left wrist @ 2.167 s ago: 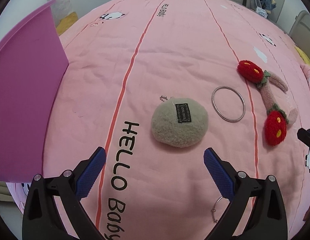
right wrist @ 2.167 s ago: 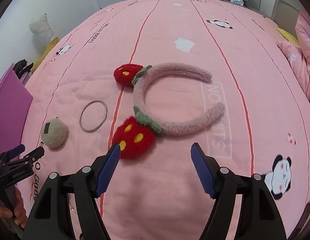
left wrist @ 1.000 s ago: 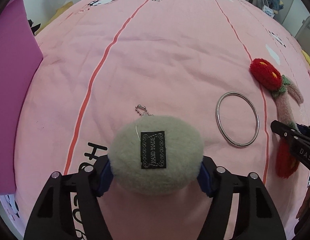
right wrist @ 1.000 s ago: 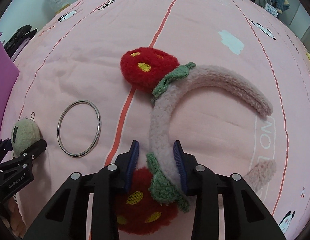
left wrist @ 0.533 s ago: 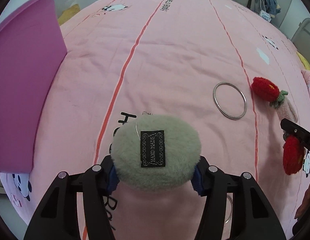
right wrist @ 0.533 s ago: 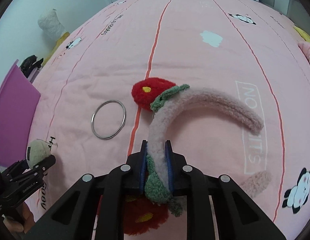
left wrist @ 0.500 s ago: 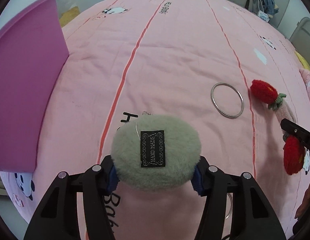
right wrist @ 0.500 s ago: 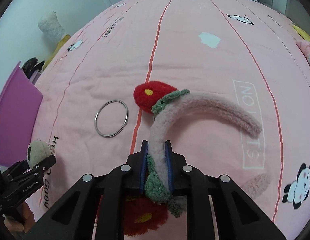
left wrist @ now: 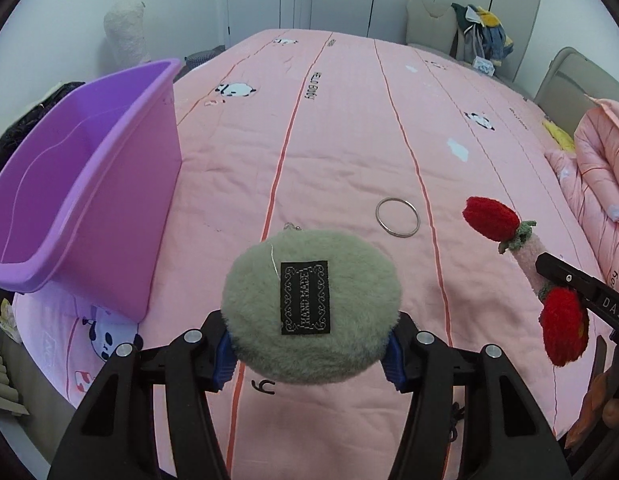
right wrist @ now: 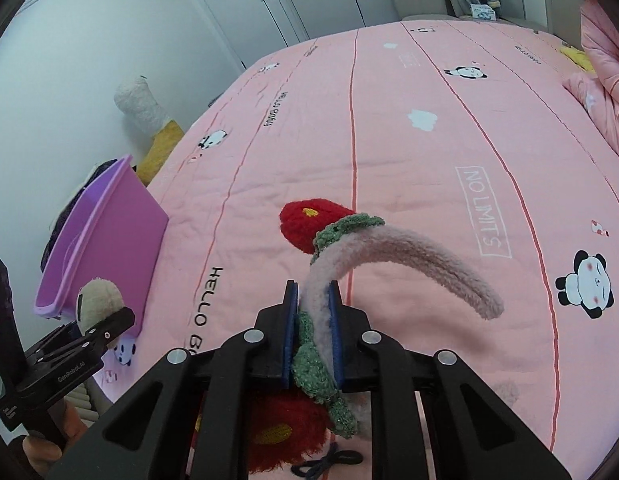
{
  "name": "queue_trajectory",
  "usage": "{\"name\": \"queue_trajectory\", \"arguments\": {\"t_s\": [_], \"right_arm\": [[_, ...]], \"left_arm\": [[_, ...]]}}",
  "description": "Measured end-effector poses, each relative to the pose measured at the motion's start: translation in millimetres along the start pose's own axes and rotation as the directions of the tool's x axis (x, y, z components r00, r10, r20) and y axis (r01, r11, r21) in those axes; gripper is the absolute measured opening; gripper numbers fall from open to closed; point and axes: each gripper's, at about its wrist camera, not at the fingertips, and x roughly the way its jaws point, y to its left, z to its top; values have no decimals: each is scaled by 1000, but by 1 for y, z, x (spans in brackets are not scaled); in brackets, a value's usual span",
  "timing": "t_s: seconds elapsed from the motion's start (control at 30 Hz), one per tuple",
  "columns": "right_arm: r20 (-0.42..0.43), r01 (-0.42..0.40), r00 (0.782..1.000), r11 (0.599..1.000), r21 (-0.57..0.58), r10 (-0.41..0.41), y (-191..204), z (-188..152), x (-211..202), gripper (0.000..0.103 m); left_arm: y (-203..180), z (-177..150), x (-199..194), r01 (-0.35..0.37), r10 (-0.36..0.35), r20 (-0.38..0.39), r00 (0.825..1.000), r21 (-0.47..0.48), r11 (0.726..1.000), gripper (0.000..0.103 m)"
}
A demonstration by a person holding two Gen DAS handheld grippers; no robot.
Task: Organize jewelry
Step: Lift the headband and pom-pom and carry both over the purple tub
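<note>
My left gripper [left wrist: 307, 358] is shut on a round grey-green fluffy pouch [left wrist: 309, 300] with a black "HAND MADE" label, held above the pink bed cover. To its left stands a purple bin [left wrist: 89, 184], open at the top with nothing showing inside. A silver ring [left wrist: 398, 235] lies flat on the cover ahead. My right gripper [right wrist: 312, 320] is shut on a pink fuzzy headband [right wrist: 409, 256] with red strawberries [right wrist: 305, 224]. It holds the headband off the bed, its free end curving out to the right. The left wrist view shows the headband [left wrist: 527, 252] at the right.
The bin sits at the bed's left edge [left wrist: 49, 364], with the floor below it. A folded pink quilt [left wrist: 601, 168] lies at the right. Chairs with clothes [left wrist: 477, 28] stand behind the bed. A dark hair tie [right wrist: 329, 460] lies near the front. A hand [right wrist: 41, 448] grips the left tool.
Both grippers have risen off the bed with the pouch and the headband. The right jaws have shut on the headband. The bin's inside has come into view. The ring has not moved.
</note>
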Motion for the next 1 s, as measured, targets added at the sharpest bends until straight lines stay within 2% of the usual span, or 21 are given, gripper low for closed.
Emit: {"name": "queue_trajectory", "arguments": {"t_s": [0.33, 0.63, 0.8, 1.0], "right_arm": [[73, -80, 993, 988, -134, 90, 87, 10, -40, 15], [79, -192, 972, 940, -281, 222, 187, 36, -38, 15], [50, -249, 957, 898, -363, 286, 248, 53, -24, 15], [-27, -310, 942, 839, -448, 334, 322, 70, 14, 15]], "left_arm": [[44, 6, -76, 0, 6, 126, 992, -43, 999, 55], [105, 29, -129, -68, 87, 241, 967, -90, 994, 55], [151, 40, -146, -131, 166, 268, 949, -146, 981, 55], [210, 50, -141, -201, 252, 233, 939, -222, 954, 56]]}}
